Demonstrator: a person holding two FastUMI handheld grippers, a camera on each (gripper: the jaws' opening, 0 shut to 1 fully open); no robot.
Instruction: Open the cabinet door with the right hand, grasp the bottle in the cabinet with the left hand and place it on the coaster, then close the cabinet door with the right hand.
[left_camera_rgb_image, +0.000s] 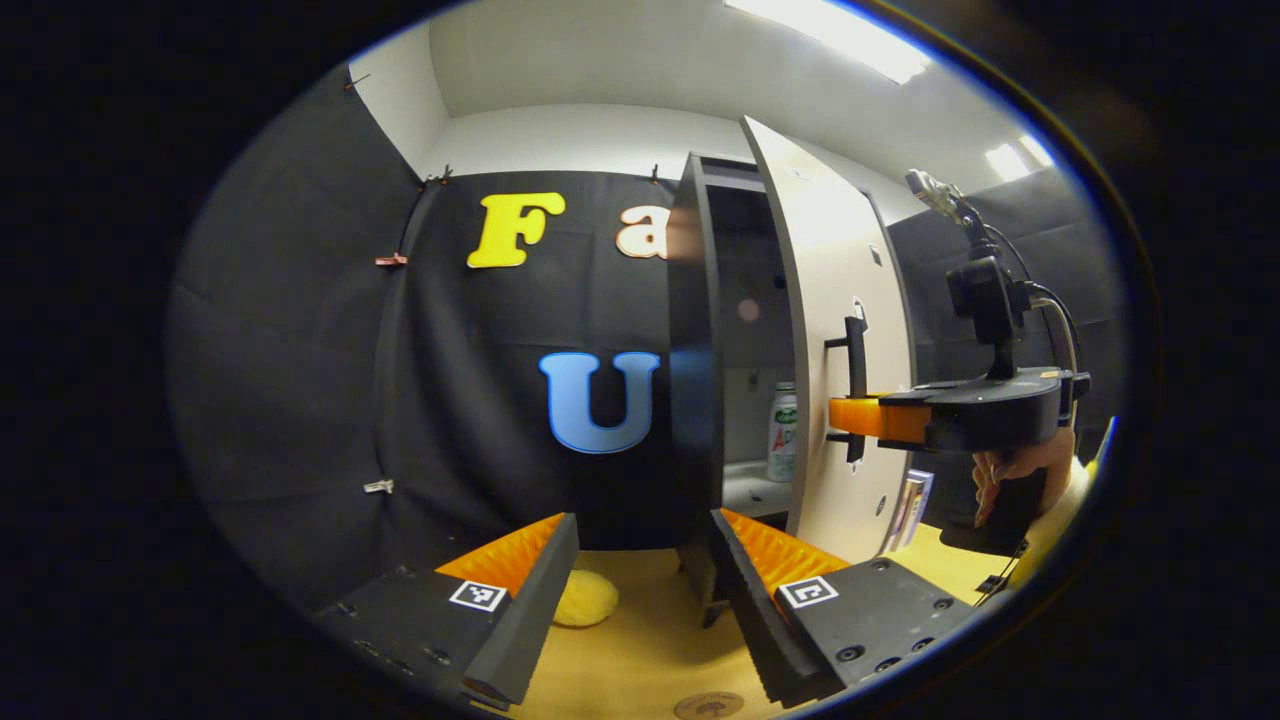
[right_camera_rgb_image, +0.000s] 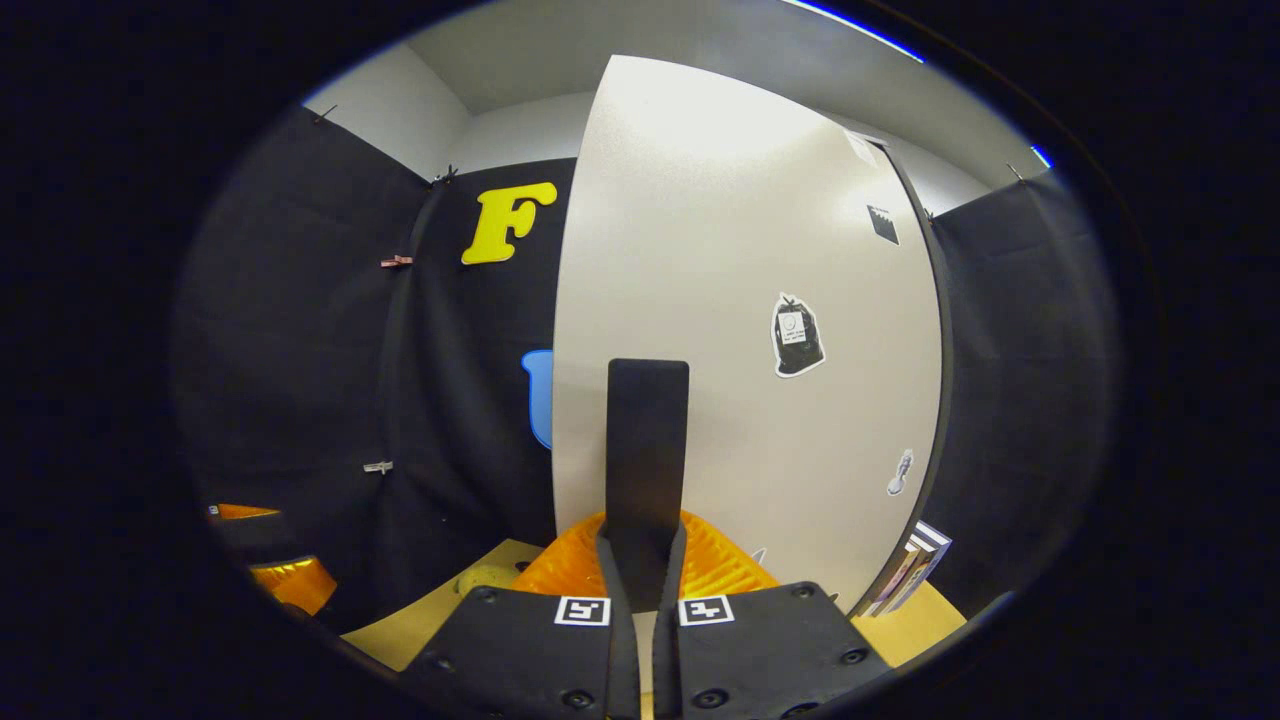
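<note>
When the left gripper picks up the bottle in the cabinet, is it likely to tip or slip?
The bottle stands upright, tall and narrow, so a nudge could tip it. It looks like smooth plastic, so probably light and somewhat slippery. The left gripper has wide-open jaws, so it should fit.

cabinet door (right_camera_rgb_image: 700, 250) smooth, matt, faintly speckled; handle (right_camera_rgb_image: 647, 450) matt black; desk (left_camera_rgb_image: 640, 640) smooth wood; bottle (left_camera_rgb_image: 782, 432) glossy plastic; wall cloth (left_camera_rgb_image: 300, 350) matt.
</note>
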